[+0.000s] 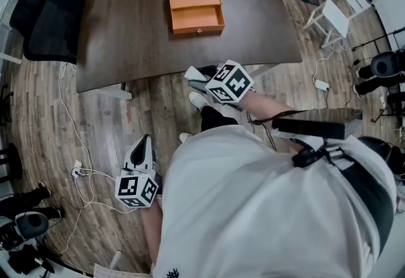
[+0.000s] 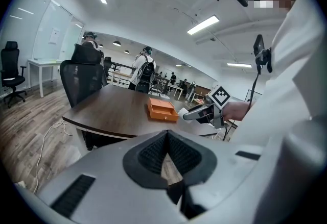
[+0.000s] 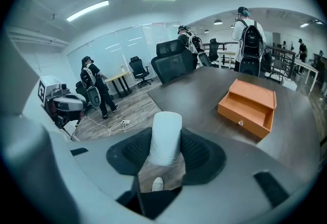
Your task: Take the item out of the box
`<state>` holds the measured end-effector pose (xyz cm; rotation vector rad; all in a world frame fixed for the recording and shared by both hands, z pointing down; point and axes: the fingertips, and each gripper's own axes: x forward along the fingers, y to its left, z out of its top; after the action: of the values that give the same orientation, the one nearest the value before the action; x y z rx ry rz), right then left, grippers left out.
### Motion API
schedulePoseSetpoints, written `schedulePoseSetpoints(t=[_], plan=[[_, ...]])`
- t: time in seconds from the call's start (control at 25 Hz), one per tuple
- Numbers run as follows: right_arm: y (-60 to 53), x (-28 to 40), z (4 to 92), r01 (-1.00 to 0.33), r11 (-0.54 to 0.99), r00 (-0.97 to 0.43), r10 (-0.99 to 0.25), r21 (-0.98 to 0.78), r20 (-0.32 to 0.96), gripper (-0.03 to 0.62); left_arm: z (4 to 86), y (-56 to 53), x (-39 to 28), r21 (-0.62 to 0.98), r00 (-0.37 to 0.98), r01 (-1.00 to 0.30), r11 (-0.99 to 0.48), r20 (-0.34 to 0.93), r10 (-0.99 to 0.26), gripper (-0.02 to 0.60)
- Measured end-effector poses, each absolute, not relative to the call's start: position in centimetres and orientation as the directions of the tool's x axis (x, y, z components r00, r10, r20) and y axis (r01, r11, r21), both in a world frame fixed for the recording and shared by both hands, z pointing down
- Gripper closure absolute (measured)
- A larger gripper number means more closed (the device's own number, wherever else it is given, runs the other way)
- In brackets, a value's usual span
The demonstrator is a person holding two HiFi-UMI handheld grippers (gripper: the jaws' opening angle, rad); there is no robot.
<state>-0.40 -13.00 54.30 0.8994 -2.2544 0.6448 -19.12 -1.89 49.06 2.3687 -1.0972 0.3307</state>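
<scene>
The orange box [image 1: 196, 9] sits on the dark table [image 1: 126, 36], its drawer pulled out toward me and showing nothing inside. It also shows as the orange box [image 3: 249, 108] in the right gripper view. My right gripper [image 3: 166, 154] is shut on a white roll [image 3: 165, 139] that stands up between the pads. It hovers just off the table's near edge, and its marker cube [image 1: 229, 82] shows in the head view. My left gripper [image 1: 142, 142] hangs low over the floor at my left side, well away from the table, its jaws together with nothing between them [image 2: 167, 135].
Black office chairs [image 1: 47, 14] stand at the table's far left corner. White cables [image 1: 76, 144] trail over the wooden floor. A white stool [image 1: 334, 17] and camera stands are at the right. Other people with backpacks [image 3: 250, 39] stand beyond the table.
</scene>
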Motion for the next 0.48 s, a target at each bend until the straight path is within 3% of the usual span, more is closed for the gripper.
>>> schedulePoseSetpoints(t=[0.48], plan=[[-12.72, -0.13, 54.35, -0.732, 0.650, -0.574, -0.428, -0.203, 0.698, 0.424, 49.28, -1.75, -18.74, 0.349, 0.652, -0.758, -0.551, 0.417, -0.634, 0.572]])
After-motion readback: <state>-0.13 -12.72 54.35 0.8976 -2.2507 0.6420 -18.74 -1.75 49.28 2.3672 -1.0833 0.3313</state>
